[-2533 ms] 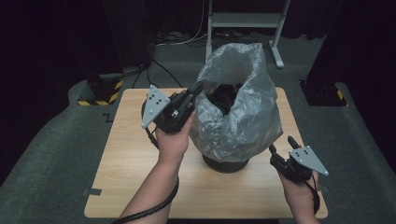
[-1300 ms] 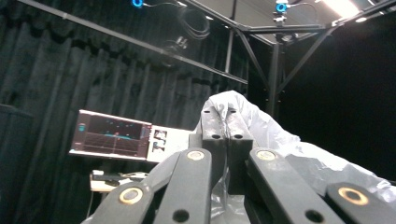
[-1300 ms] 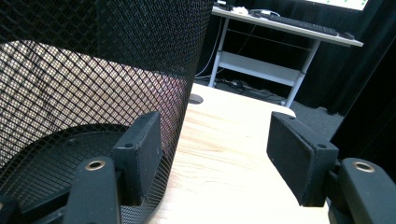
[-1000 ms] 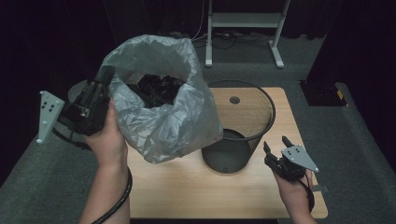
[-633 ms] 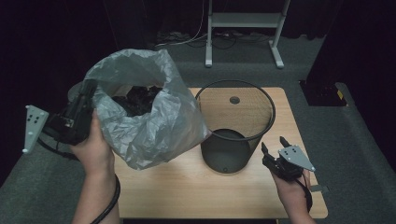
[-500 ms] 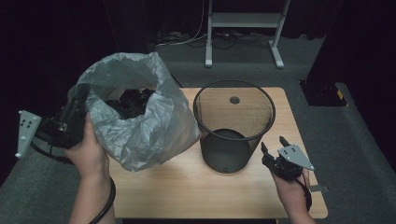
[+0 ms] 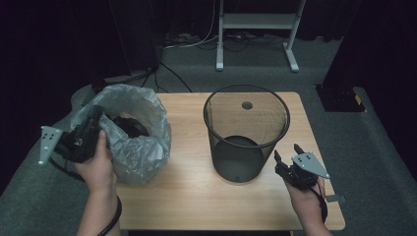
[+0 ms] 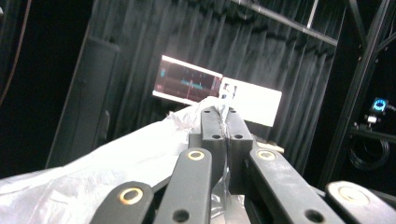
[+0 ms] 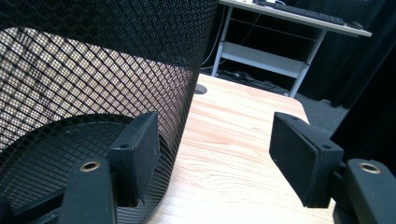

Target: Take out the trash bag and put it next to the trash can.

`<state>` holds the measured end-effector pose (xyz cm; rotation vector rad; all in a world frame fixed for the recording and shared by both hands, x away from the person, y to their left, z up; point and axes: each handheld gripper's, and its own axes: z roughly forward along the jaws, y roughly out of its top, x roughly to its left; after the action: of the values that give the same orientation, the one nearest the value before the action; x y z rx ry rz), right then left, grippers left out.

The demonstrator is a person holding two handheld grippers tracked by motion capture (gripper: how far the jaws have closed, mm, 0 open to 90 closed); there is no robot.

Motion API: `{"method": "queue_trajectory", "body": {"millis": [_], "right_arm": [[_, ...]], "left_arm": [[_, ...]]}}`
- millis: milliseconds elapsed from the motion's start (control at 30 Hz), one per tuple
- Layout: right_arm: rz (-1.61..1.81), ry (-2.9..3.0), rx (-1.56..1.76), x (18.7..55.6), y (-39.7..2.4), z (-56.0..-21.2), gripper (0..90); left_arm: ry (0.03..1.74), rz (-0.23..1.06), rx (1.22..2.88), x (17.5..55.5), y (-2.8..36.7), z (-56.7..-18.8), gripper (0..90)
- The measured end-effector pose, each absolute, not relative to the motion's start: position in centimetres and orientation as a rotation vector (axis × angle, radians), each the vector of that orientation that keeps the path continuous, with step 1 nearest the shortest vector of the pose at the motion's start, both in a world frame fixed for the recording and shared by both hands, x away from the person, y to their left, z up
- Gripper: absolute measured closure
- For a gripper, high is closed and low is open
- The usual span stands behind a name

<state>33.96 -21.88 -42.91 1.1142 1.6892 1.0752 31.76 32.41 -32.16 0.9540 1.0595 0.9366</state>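
At the left edge of the light wooden table (image 7: 196, 196), the crinkled grey plastic bin liner (image 7: 140, 142), with dark rubbish inside, sits on the tabletop with its mouth gaping upward. The left gripper (image 7: 91, 120) is clamped on the liner's rim: in the left gripper view its jaws meet with a thin fold of the plastic (image 8: 140, 163) pinched between them, the rest of the bag hanging below and to the left of the pads.

Toward the middle stands the round black wire-mesh wastebasket (image 7: 246, 132), upright and bare of any liner, well apart from the bag.

At the right, the right gripper (image 7: 286, 153) rests low just beside the basket's base, its jaws spread apart with nothing held; in the right gripper view the mesh wall (image 9: 93, 84) lies close against the left jaw, with bare tabletop in the gap.

Judging by this, the full liner is out of the basket and set down. What seems left is letting go of it or tying it off, and perhaps fitting a fresh liner.
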Motion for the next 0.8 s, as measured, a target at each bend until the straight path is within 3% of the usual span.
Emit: {"method": "queue_trajectory", "body": {"millis": [200,533,800], "right_arm": [[1.068,1.686,1.128,34.0,-22.2,-43.0,33.4],[1.07,1.674,1.138,33.9,-22.9,-43.0,33.6],[1.076,1.673,1.15,34.0,-23.6,-43.2,33.6]], "left_arm": [[1.101,0.877,0.99,34.8,30.8,-33.9,89.0],[1.08,0.823,1.007,40.1,26.6,-33.6,89.0],[1.259,0.786,1.138,44.6,24.0,-38.4,88.5]]}}
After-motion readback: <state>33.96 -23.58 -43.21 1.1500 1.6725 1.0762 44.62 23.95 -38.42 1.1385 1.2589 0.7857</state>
